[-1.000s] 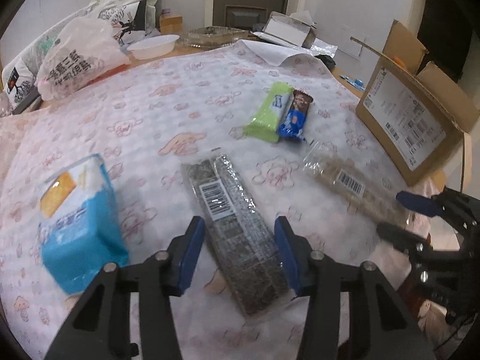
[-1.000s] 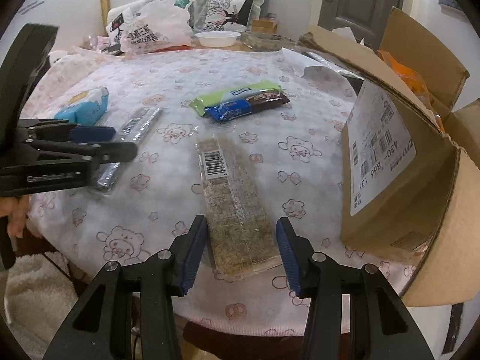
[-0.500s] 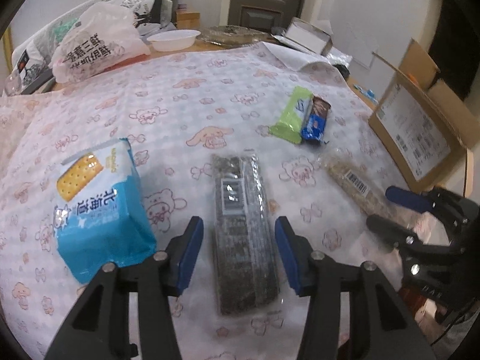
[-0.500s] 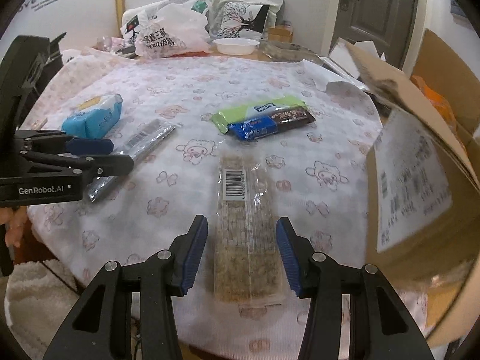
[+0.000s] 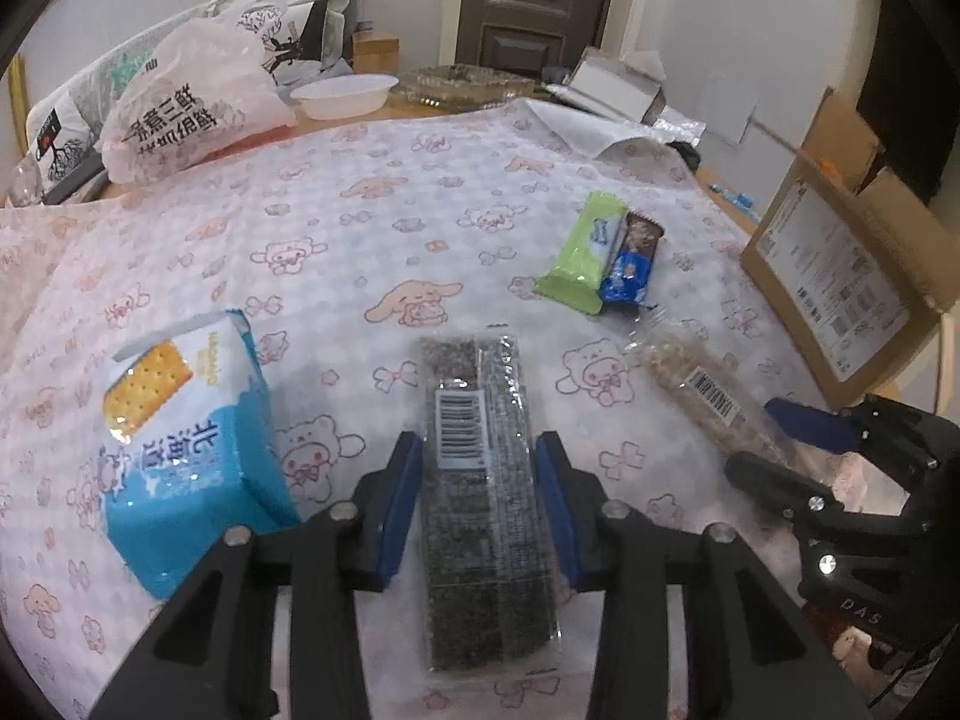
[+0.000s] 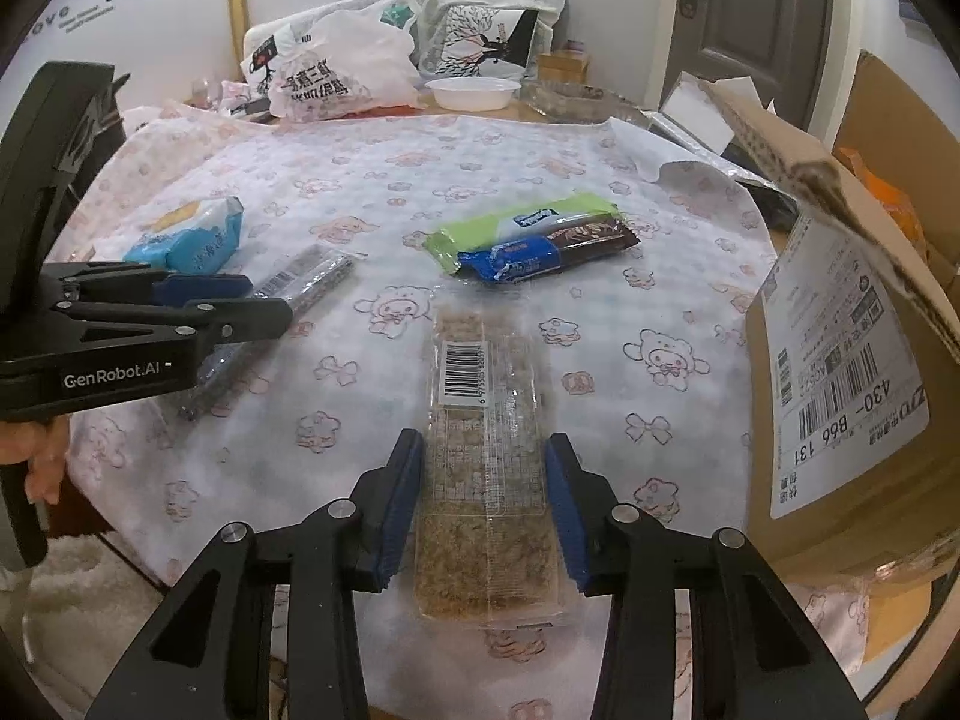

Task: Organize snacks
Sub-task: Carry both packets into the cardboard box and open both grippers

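two bars between the jaws, nothing packed yet

the left gripper [image 5: 477,501] has its jaws apart and closing around the dark seaweed bar [image 5: 483,492], which lies flat on the tablecloth [image 5: 360,210] between the blue pads, running lengthwise away from them. the pads sit just beside the wrapper's edges; whether they already press on it cannot be told. the right gripper [image 6: 483,507] is in the same state: jaws apart and closing, with the pale grain bar [image 6: 486,480] flat between them, barcode end pointing away, and a thin gap on each side.

beyond the left jaws and off to their left stands the blue cracker pack [image 5: 186,450]. ahead of both grippers, well past the pad tips, the green snack bar [image 6: 516,225] and the blue-brown snack bar [image 6: 552,252] lie touching side by side. the cardboard box [image 6: 840,372] stands to the right of the right jaws, flaps open; something orange shows inside, but what it is cannot be told.

as a judgement, the sorting is at an early stage: all five snacks in view lie on the cloth, none lifted. the two bars look about to be gripped; the cracker pack and the paired bars remain untouched, and the box seems the likely destination.
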A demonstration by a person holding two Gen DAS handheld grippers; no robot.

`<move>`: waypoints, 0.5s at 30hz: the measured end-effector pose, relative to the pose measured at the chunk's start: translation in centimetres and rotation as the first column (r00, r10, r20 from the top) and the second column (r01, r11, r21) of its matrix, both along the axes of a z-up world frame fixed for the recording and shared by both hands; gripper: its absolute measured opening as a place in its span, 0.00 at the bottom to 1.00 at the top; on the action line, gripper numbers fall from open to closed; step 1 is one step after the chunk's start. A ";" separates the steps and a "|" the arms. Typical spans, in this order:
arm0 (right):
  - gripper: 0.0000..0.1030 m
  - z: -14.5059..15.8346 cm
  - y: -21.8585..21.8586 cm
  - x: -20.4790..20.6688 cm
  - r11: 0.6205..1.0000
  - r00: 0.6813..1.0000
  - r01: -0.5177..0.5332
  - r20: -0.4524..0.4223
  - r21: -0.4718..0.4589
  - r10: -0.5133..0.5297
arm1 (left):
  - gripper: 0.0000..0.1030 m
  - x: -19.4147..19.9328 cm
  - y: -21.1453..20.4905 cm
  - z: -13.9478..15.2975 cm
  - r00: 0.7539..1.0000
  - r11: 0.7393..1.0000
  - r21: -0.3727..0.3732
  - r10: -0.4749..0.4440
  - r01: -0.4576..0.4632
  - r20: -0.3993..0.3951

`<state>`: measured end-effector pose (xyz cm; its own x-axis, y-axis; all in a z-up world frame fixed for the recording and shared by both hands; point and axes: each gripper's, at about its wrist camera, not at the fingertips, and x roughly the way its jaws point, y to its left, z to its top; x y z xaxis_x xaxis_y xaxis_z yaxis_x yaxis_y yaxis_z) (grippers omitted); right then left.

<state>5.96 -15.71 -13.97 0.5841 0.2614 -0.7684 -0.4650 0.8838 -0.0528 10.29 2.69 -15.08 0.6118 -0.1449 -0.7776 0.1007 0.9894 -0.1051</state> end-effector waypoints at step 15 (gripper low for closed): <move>0.35 10.7 5.1 -3.3 0.984 0.967 -0.165 0.211 0.073 0.146 | 0.35 -5.0 4.2 11.4 0.963 0.998 -0.064 0.039 -0.022 0.267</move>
